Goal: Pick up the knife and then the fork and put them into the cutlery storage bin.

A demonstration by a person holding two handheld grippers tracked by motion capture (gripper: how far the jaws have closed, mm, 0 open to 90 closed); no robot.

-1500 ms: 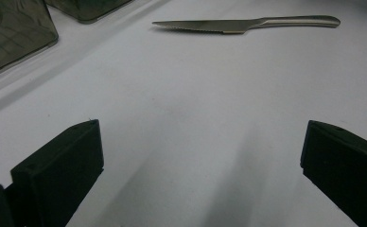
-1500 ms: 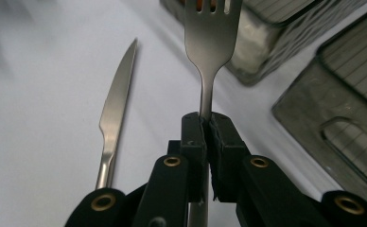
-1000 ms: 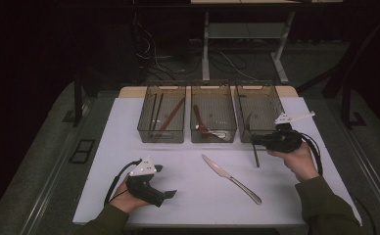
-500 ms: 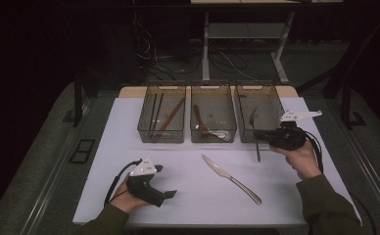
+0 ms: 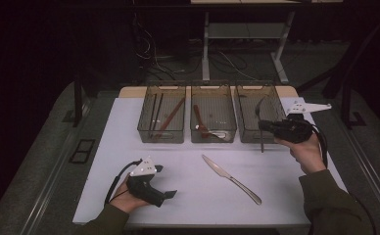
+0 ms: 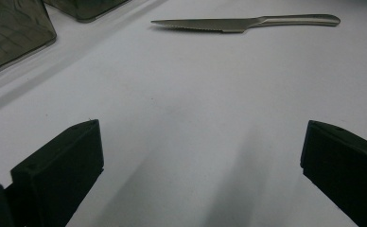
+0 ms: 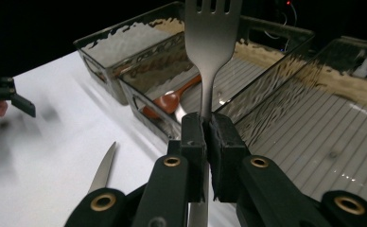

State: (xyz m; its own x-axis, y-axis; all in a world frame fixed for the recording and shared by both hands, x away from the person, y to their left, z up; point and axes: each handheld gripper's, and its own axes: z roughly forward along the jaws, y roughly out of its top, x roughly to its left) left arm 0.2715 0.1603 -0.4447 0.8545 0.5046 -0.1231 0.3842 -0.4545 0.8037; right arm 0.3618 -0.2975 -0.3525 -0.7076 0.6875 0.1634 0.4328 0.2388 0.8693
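Observation:
My right gripper (image 5: pixel 263 125) is shut on a steel fork (image 5: pixel 262 142), held upright over the front edge of the right-hand bin (image 5: pixel 249 136). In the right gripper view the fork (image 7: pixel 212 47) rises tines-up from the closed pads (image 7: pixel 193 137), above the ribbed floor of that bin (image 7: pixel 314 123). My left gripper (image 5: pixel 170 194) rests low on the white table near the front left. Its jaws stand wide apart (image 6: pixel 203 137) with nothing between them. A steel knife (image 5: pixel 231 178) lies flat on the table between the two hands, and it shows ahead of the left jaws (image 6: pixel 238 22).
Three clear bins sit in a row at the back of the white mat (image 5: pixel 129 147). The left bin (image 5: pixel 161 137) holds chopsticks, the middle one (image 5: pixel 213 138) a reddish spoon (image 7: pixel 170 101) and another utensil. Dark floor and table legs lie beyond.
My right gripper has drifted slightly up and toward the right bin with the fork still clamped. The left gripper and the knife have stayed where they were.

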